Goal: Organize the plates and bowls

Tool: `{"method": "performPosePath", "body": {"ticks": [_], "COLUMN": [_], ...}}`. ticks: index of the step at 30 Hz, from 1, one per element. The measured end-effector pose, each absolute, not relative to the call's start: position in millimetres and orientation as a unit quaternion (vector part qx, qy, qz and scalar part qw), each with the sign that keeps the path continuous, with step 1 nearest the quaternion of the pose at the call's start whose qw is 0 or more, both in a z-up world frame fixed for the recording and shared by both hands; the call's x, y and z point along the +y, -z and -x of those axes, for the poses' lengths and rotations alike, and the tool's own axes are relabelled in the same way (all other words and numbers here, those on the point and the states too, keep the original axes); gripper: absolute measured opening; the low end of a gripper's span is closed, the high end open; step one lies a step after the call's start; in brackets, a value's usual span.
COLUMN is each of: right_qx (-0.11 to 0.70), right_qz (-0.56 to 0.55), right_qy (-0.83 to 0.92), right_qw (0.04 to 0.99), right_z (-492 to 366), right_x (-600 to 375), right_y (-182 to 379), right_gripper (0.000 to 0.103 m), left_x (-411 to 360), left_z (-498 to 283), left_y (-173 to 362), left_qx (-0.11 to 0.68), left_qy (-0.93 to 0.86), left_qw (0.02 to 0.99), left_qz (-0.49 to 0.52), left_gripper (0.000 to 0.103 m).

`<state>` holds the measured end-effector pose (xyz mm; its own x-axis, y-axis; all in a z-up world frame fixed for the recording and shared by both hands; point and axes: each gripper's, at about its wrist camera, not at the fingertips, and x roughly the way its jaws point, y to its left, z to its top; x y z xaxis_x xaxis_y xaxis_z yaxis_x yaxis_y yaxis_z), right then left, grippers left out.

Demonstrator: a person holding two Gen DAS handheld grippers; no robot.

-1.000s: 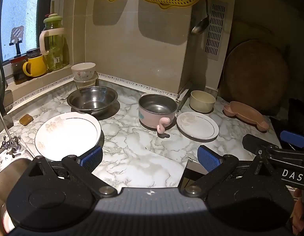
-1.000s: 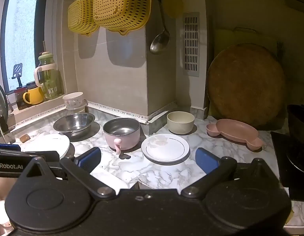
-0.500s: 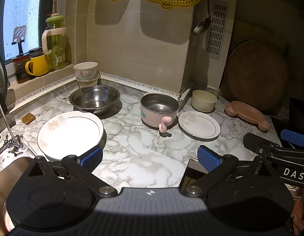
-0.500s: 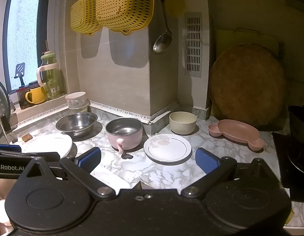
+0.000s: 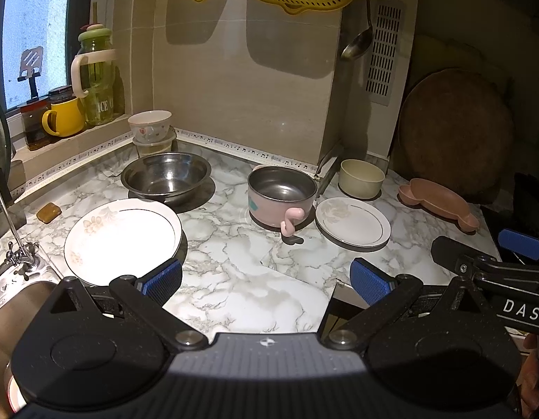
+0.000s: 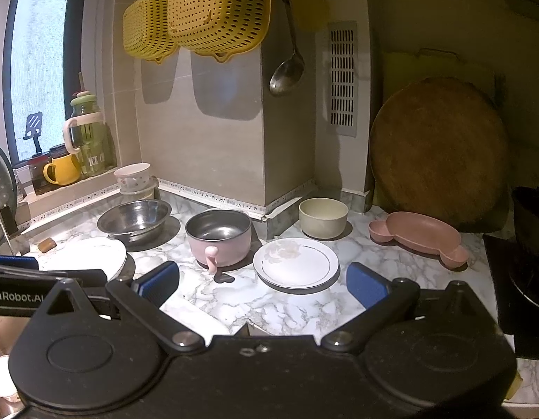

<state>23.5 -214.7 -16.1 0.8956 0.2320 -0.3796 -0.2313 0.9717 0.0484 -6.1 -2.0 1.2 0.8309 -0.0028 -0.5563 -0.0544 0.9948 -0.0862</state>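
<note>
Left wrist view: the left gripper (image 5: 266,279) hangs with jaws apart, empty, above the desk (image 5: 234,251); the large plate (image 5: 122,241) lies just beside its left fingertip — likely the approach step.

Right wrist view: the right gripper (image 6: 262,284) is spread wide, empty, near the small plate (image 6: 296,262) — next, close on a rim.

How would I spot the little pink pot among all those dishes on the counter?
Start at the tiled wall corner that juts onto the marble counter. Just in front of it, between the steel bowl and the small white plate, sits the pink pot. It alone has pink sides, a steel inside and a curled pink handle.
</note>
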Motion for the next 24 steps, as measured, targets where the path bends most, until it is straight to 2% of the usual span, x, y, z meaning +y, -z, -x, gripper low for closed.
{"method": "performPosePath", "body": {"ticks": [24], "right_qx": [0.187], "right_qz": [0.005], "right_qy": [-0.123], "right_qw": [0.975], "right_z": [-28.0], "right_x": [-211.5], "right_y": [12.9], "right_gripper": [0.103], "left_x": [0.2], "left_z": [-2.2], "left_y": [-3.4], "left_qx": [0.279], "left_qy": [-0.02], "left_qw": [0.959], "left_qz": [0.053], "left_gripper": [0.103]}}
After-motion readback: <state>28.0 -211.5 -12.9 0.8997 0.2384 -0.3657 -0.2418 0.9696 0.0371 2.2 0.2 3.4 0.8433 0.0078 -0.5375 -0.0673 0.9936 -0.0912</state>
